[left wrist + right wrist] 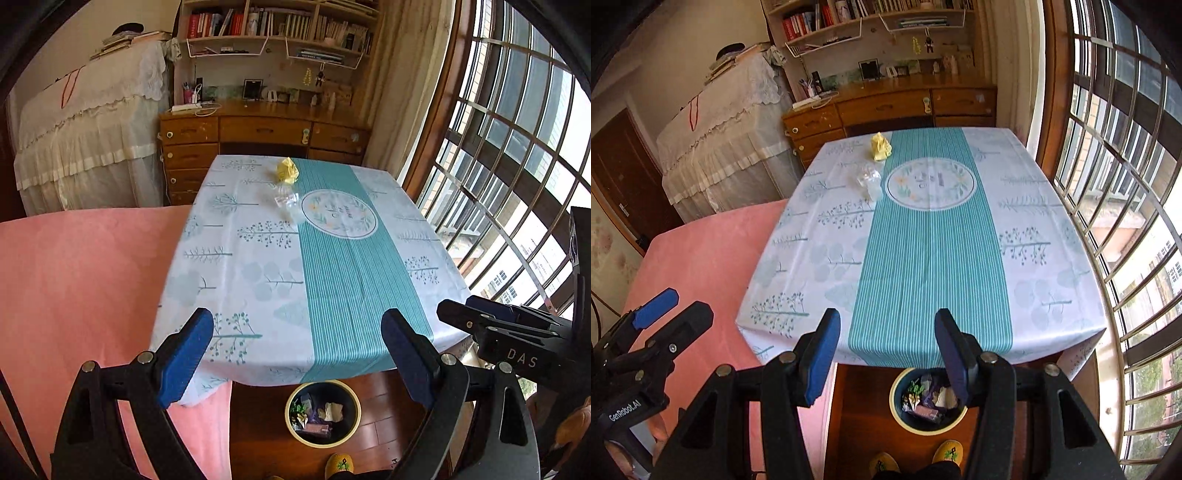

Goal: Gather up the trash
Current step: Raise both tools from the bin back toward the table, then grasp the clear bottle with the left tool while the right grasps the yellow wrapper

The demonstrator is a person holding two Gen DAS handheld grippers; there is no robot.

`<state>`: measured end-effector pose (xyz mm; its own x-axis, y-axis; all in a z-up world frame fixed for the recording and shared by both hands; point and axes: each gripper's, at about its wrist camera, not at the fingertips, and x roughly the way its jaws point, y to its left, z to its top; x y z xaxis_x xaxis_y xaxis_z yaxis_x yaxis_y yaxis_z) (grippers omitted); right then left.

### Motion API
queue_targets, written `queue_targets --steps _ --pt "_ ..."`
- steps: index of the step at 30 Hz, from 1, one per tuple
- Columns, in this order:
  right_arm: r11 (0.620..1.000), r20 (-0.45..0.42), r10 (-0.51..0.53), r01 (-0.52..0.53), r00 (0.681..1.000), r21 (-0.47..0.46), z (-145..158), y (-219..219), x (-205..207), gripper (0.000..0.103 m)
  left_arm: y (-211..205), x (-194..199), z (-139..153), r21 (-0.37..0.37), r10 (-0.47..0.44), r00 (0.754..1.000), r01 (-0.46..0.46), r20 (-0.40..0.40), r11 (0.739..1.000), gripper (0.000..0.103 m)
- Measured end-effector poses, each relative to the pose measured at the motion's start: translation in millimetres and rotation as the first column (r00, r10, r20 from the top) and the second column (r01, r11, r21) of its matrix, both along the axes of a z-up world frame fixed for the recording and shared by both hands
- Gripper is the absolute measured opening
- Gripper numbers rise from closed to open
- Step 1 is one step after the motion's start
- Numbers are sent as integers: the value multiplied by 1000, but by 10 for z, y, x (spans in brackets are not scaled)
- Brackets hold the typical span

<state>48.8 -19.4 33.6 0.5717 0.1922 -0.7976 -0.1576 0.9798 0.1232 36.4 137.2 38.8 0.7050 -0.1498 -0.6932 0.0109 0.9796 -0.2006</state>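
At the near edge of a table draped in a tree-printed tablecloth (236, 266) with a teal striped band down its middle, two hand-held grippers hover side by side, both aimed across the table toward a wooden desk and bookshelves. To the far left lies a pink bedspread (81, 280). Next comes the left gripper (297, 363), its blue-padded fingers spread wide with nothing between them. Beside it, the right gripper (888, 356) is also parted and empty, though somewhat less widely. On the floor below and between them, just past the table's near edge, sits a round waste bin (899, 421) already holding wrappers and crumpled paper. The remaining trash lies at the table's far end, straight ahead and slightly left of both sets of fingers: a crumpled yellow paper ball (287, 171) near the far edge, and just in front of it a crumpled piece of clear plastic (286, 201), hard to make out against the cloth. Both pieces sit left of the teal band, well apart from either gripper. The left gripper appears the nearer one, so a long forward reach seems needed.
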Motion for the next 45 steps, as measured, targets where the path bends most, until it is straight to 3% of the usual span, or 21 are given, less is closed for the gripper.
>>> queue_targets --steps 3,10,14,16,20,27,31,35,40,45 --pt "1000 25 11 -12 1000 4 76 7 142 54 73 148 51 -5 40 999 -40 -7 999 91" --pt "996 26 84 -84 996 -1 24 -62 741 54 148 745 -76 -96 108 991 -115 -74 989 90" --pt "987 14 158 -158 987 16 -97 -134 1348 53 84 1297 -261 -108 167 975 -183 -146 977 75" --pt "978 -6 204 -203 979 35 -185 -168 1693 53 29 1635 -374 -106 204 959 -228 -199 968 70" --pt "954 -33 297 -296 954 39 -326 -216 2364 53 -131 2329 -575 -79 273 916 -308 -292 948 70" --pt "921 -93 387 -382 917 70 -606 -343 3433 54 -547 3516 -881 66 320 871 -319 -372 945 70" --pt "919 -113 390 -380 914 100 -764 -381 3894 54 -599 4028 -1143 103 353 827 -343 -437 934 70" --pt "919 -131 387 -372 912 127 -912 -372 4267 54 -552 4381 -1416 108 384 781 -382 -493 918 70" --pt "914 -152 397 -377 905 148 -1055 -290 4606 54 -527 4659 -1698 118 408 739 -413 -536 903 70" --pt "900 -173 429 -403 887 166 -1172 -144 4812 54 -531 4787 -1867 119 418 726 -426 -546 897 70"
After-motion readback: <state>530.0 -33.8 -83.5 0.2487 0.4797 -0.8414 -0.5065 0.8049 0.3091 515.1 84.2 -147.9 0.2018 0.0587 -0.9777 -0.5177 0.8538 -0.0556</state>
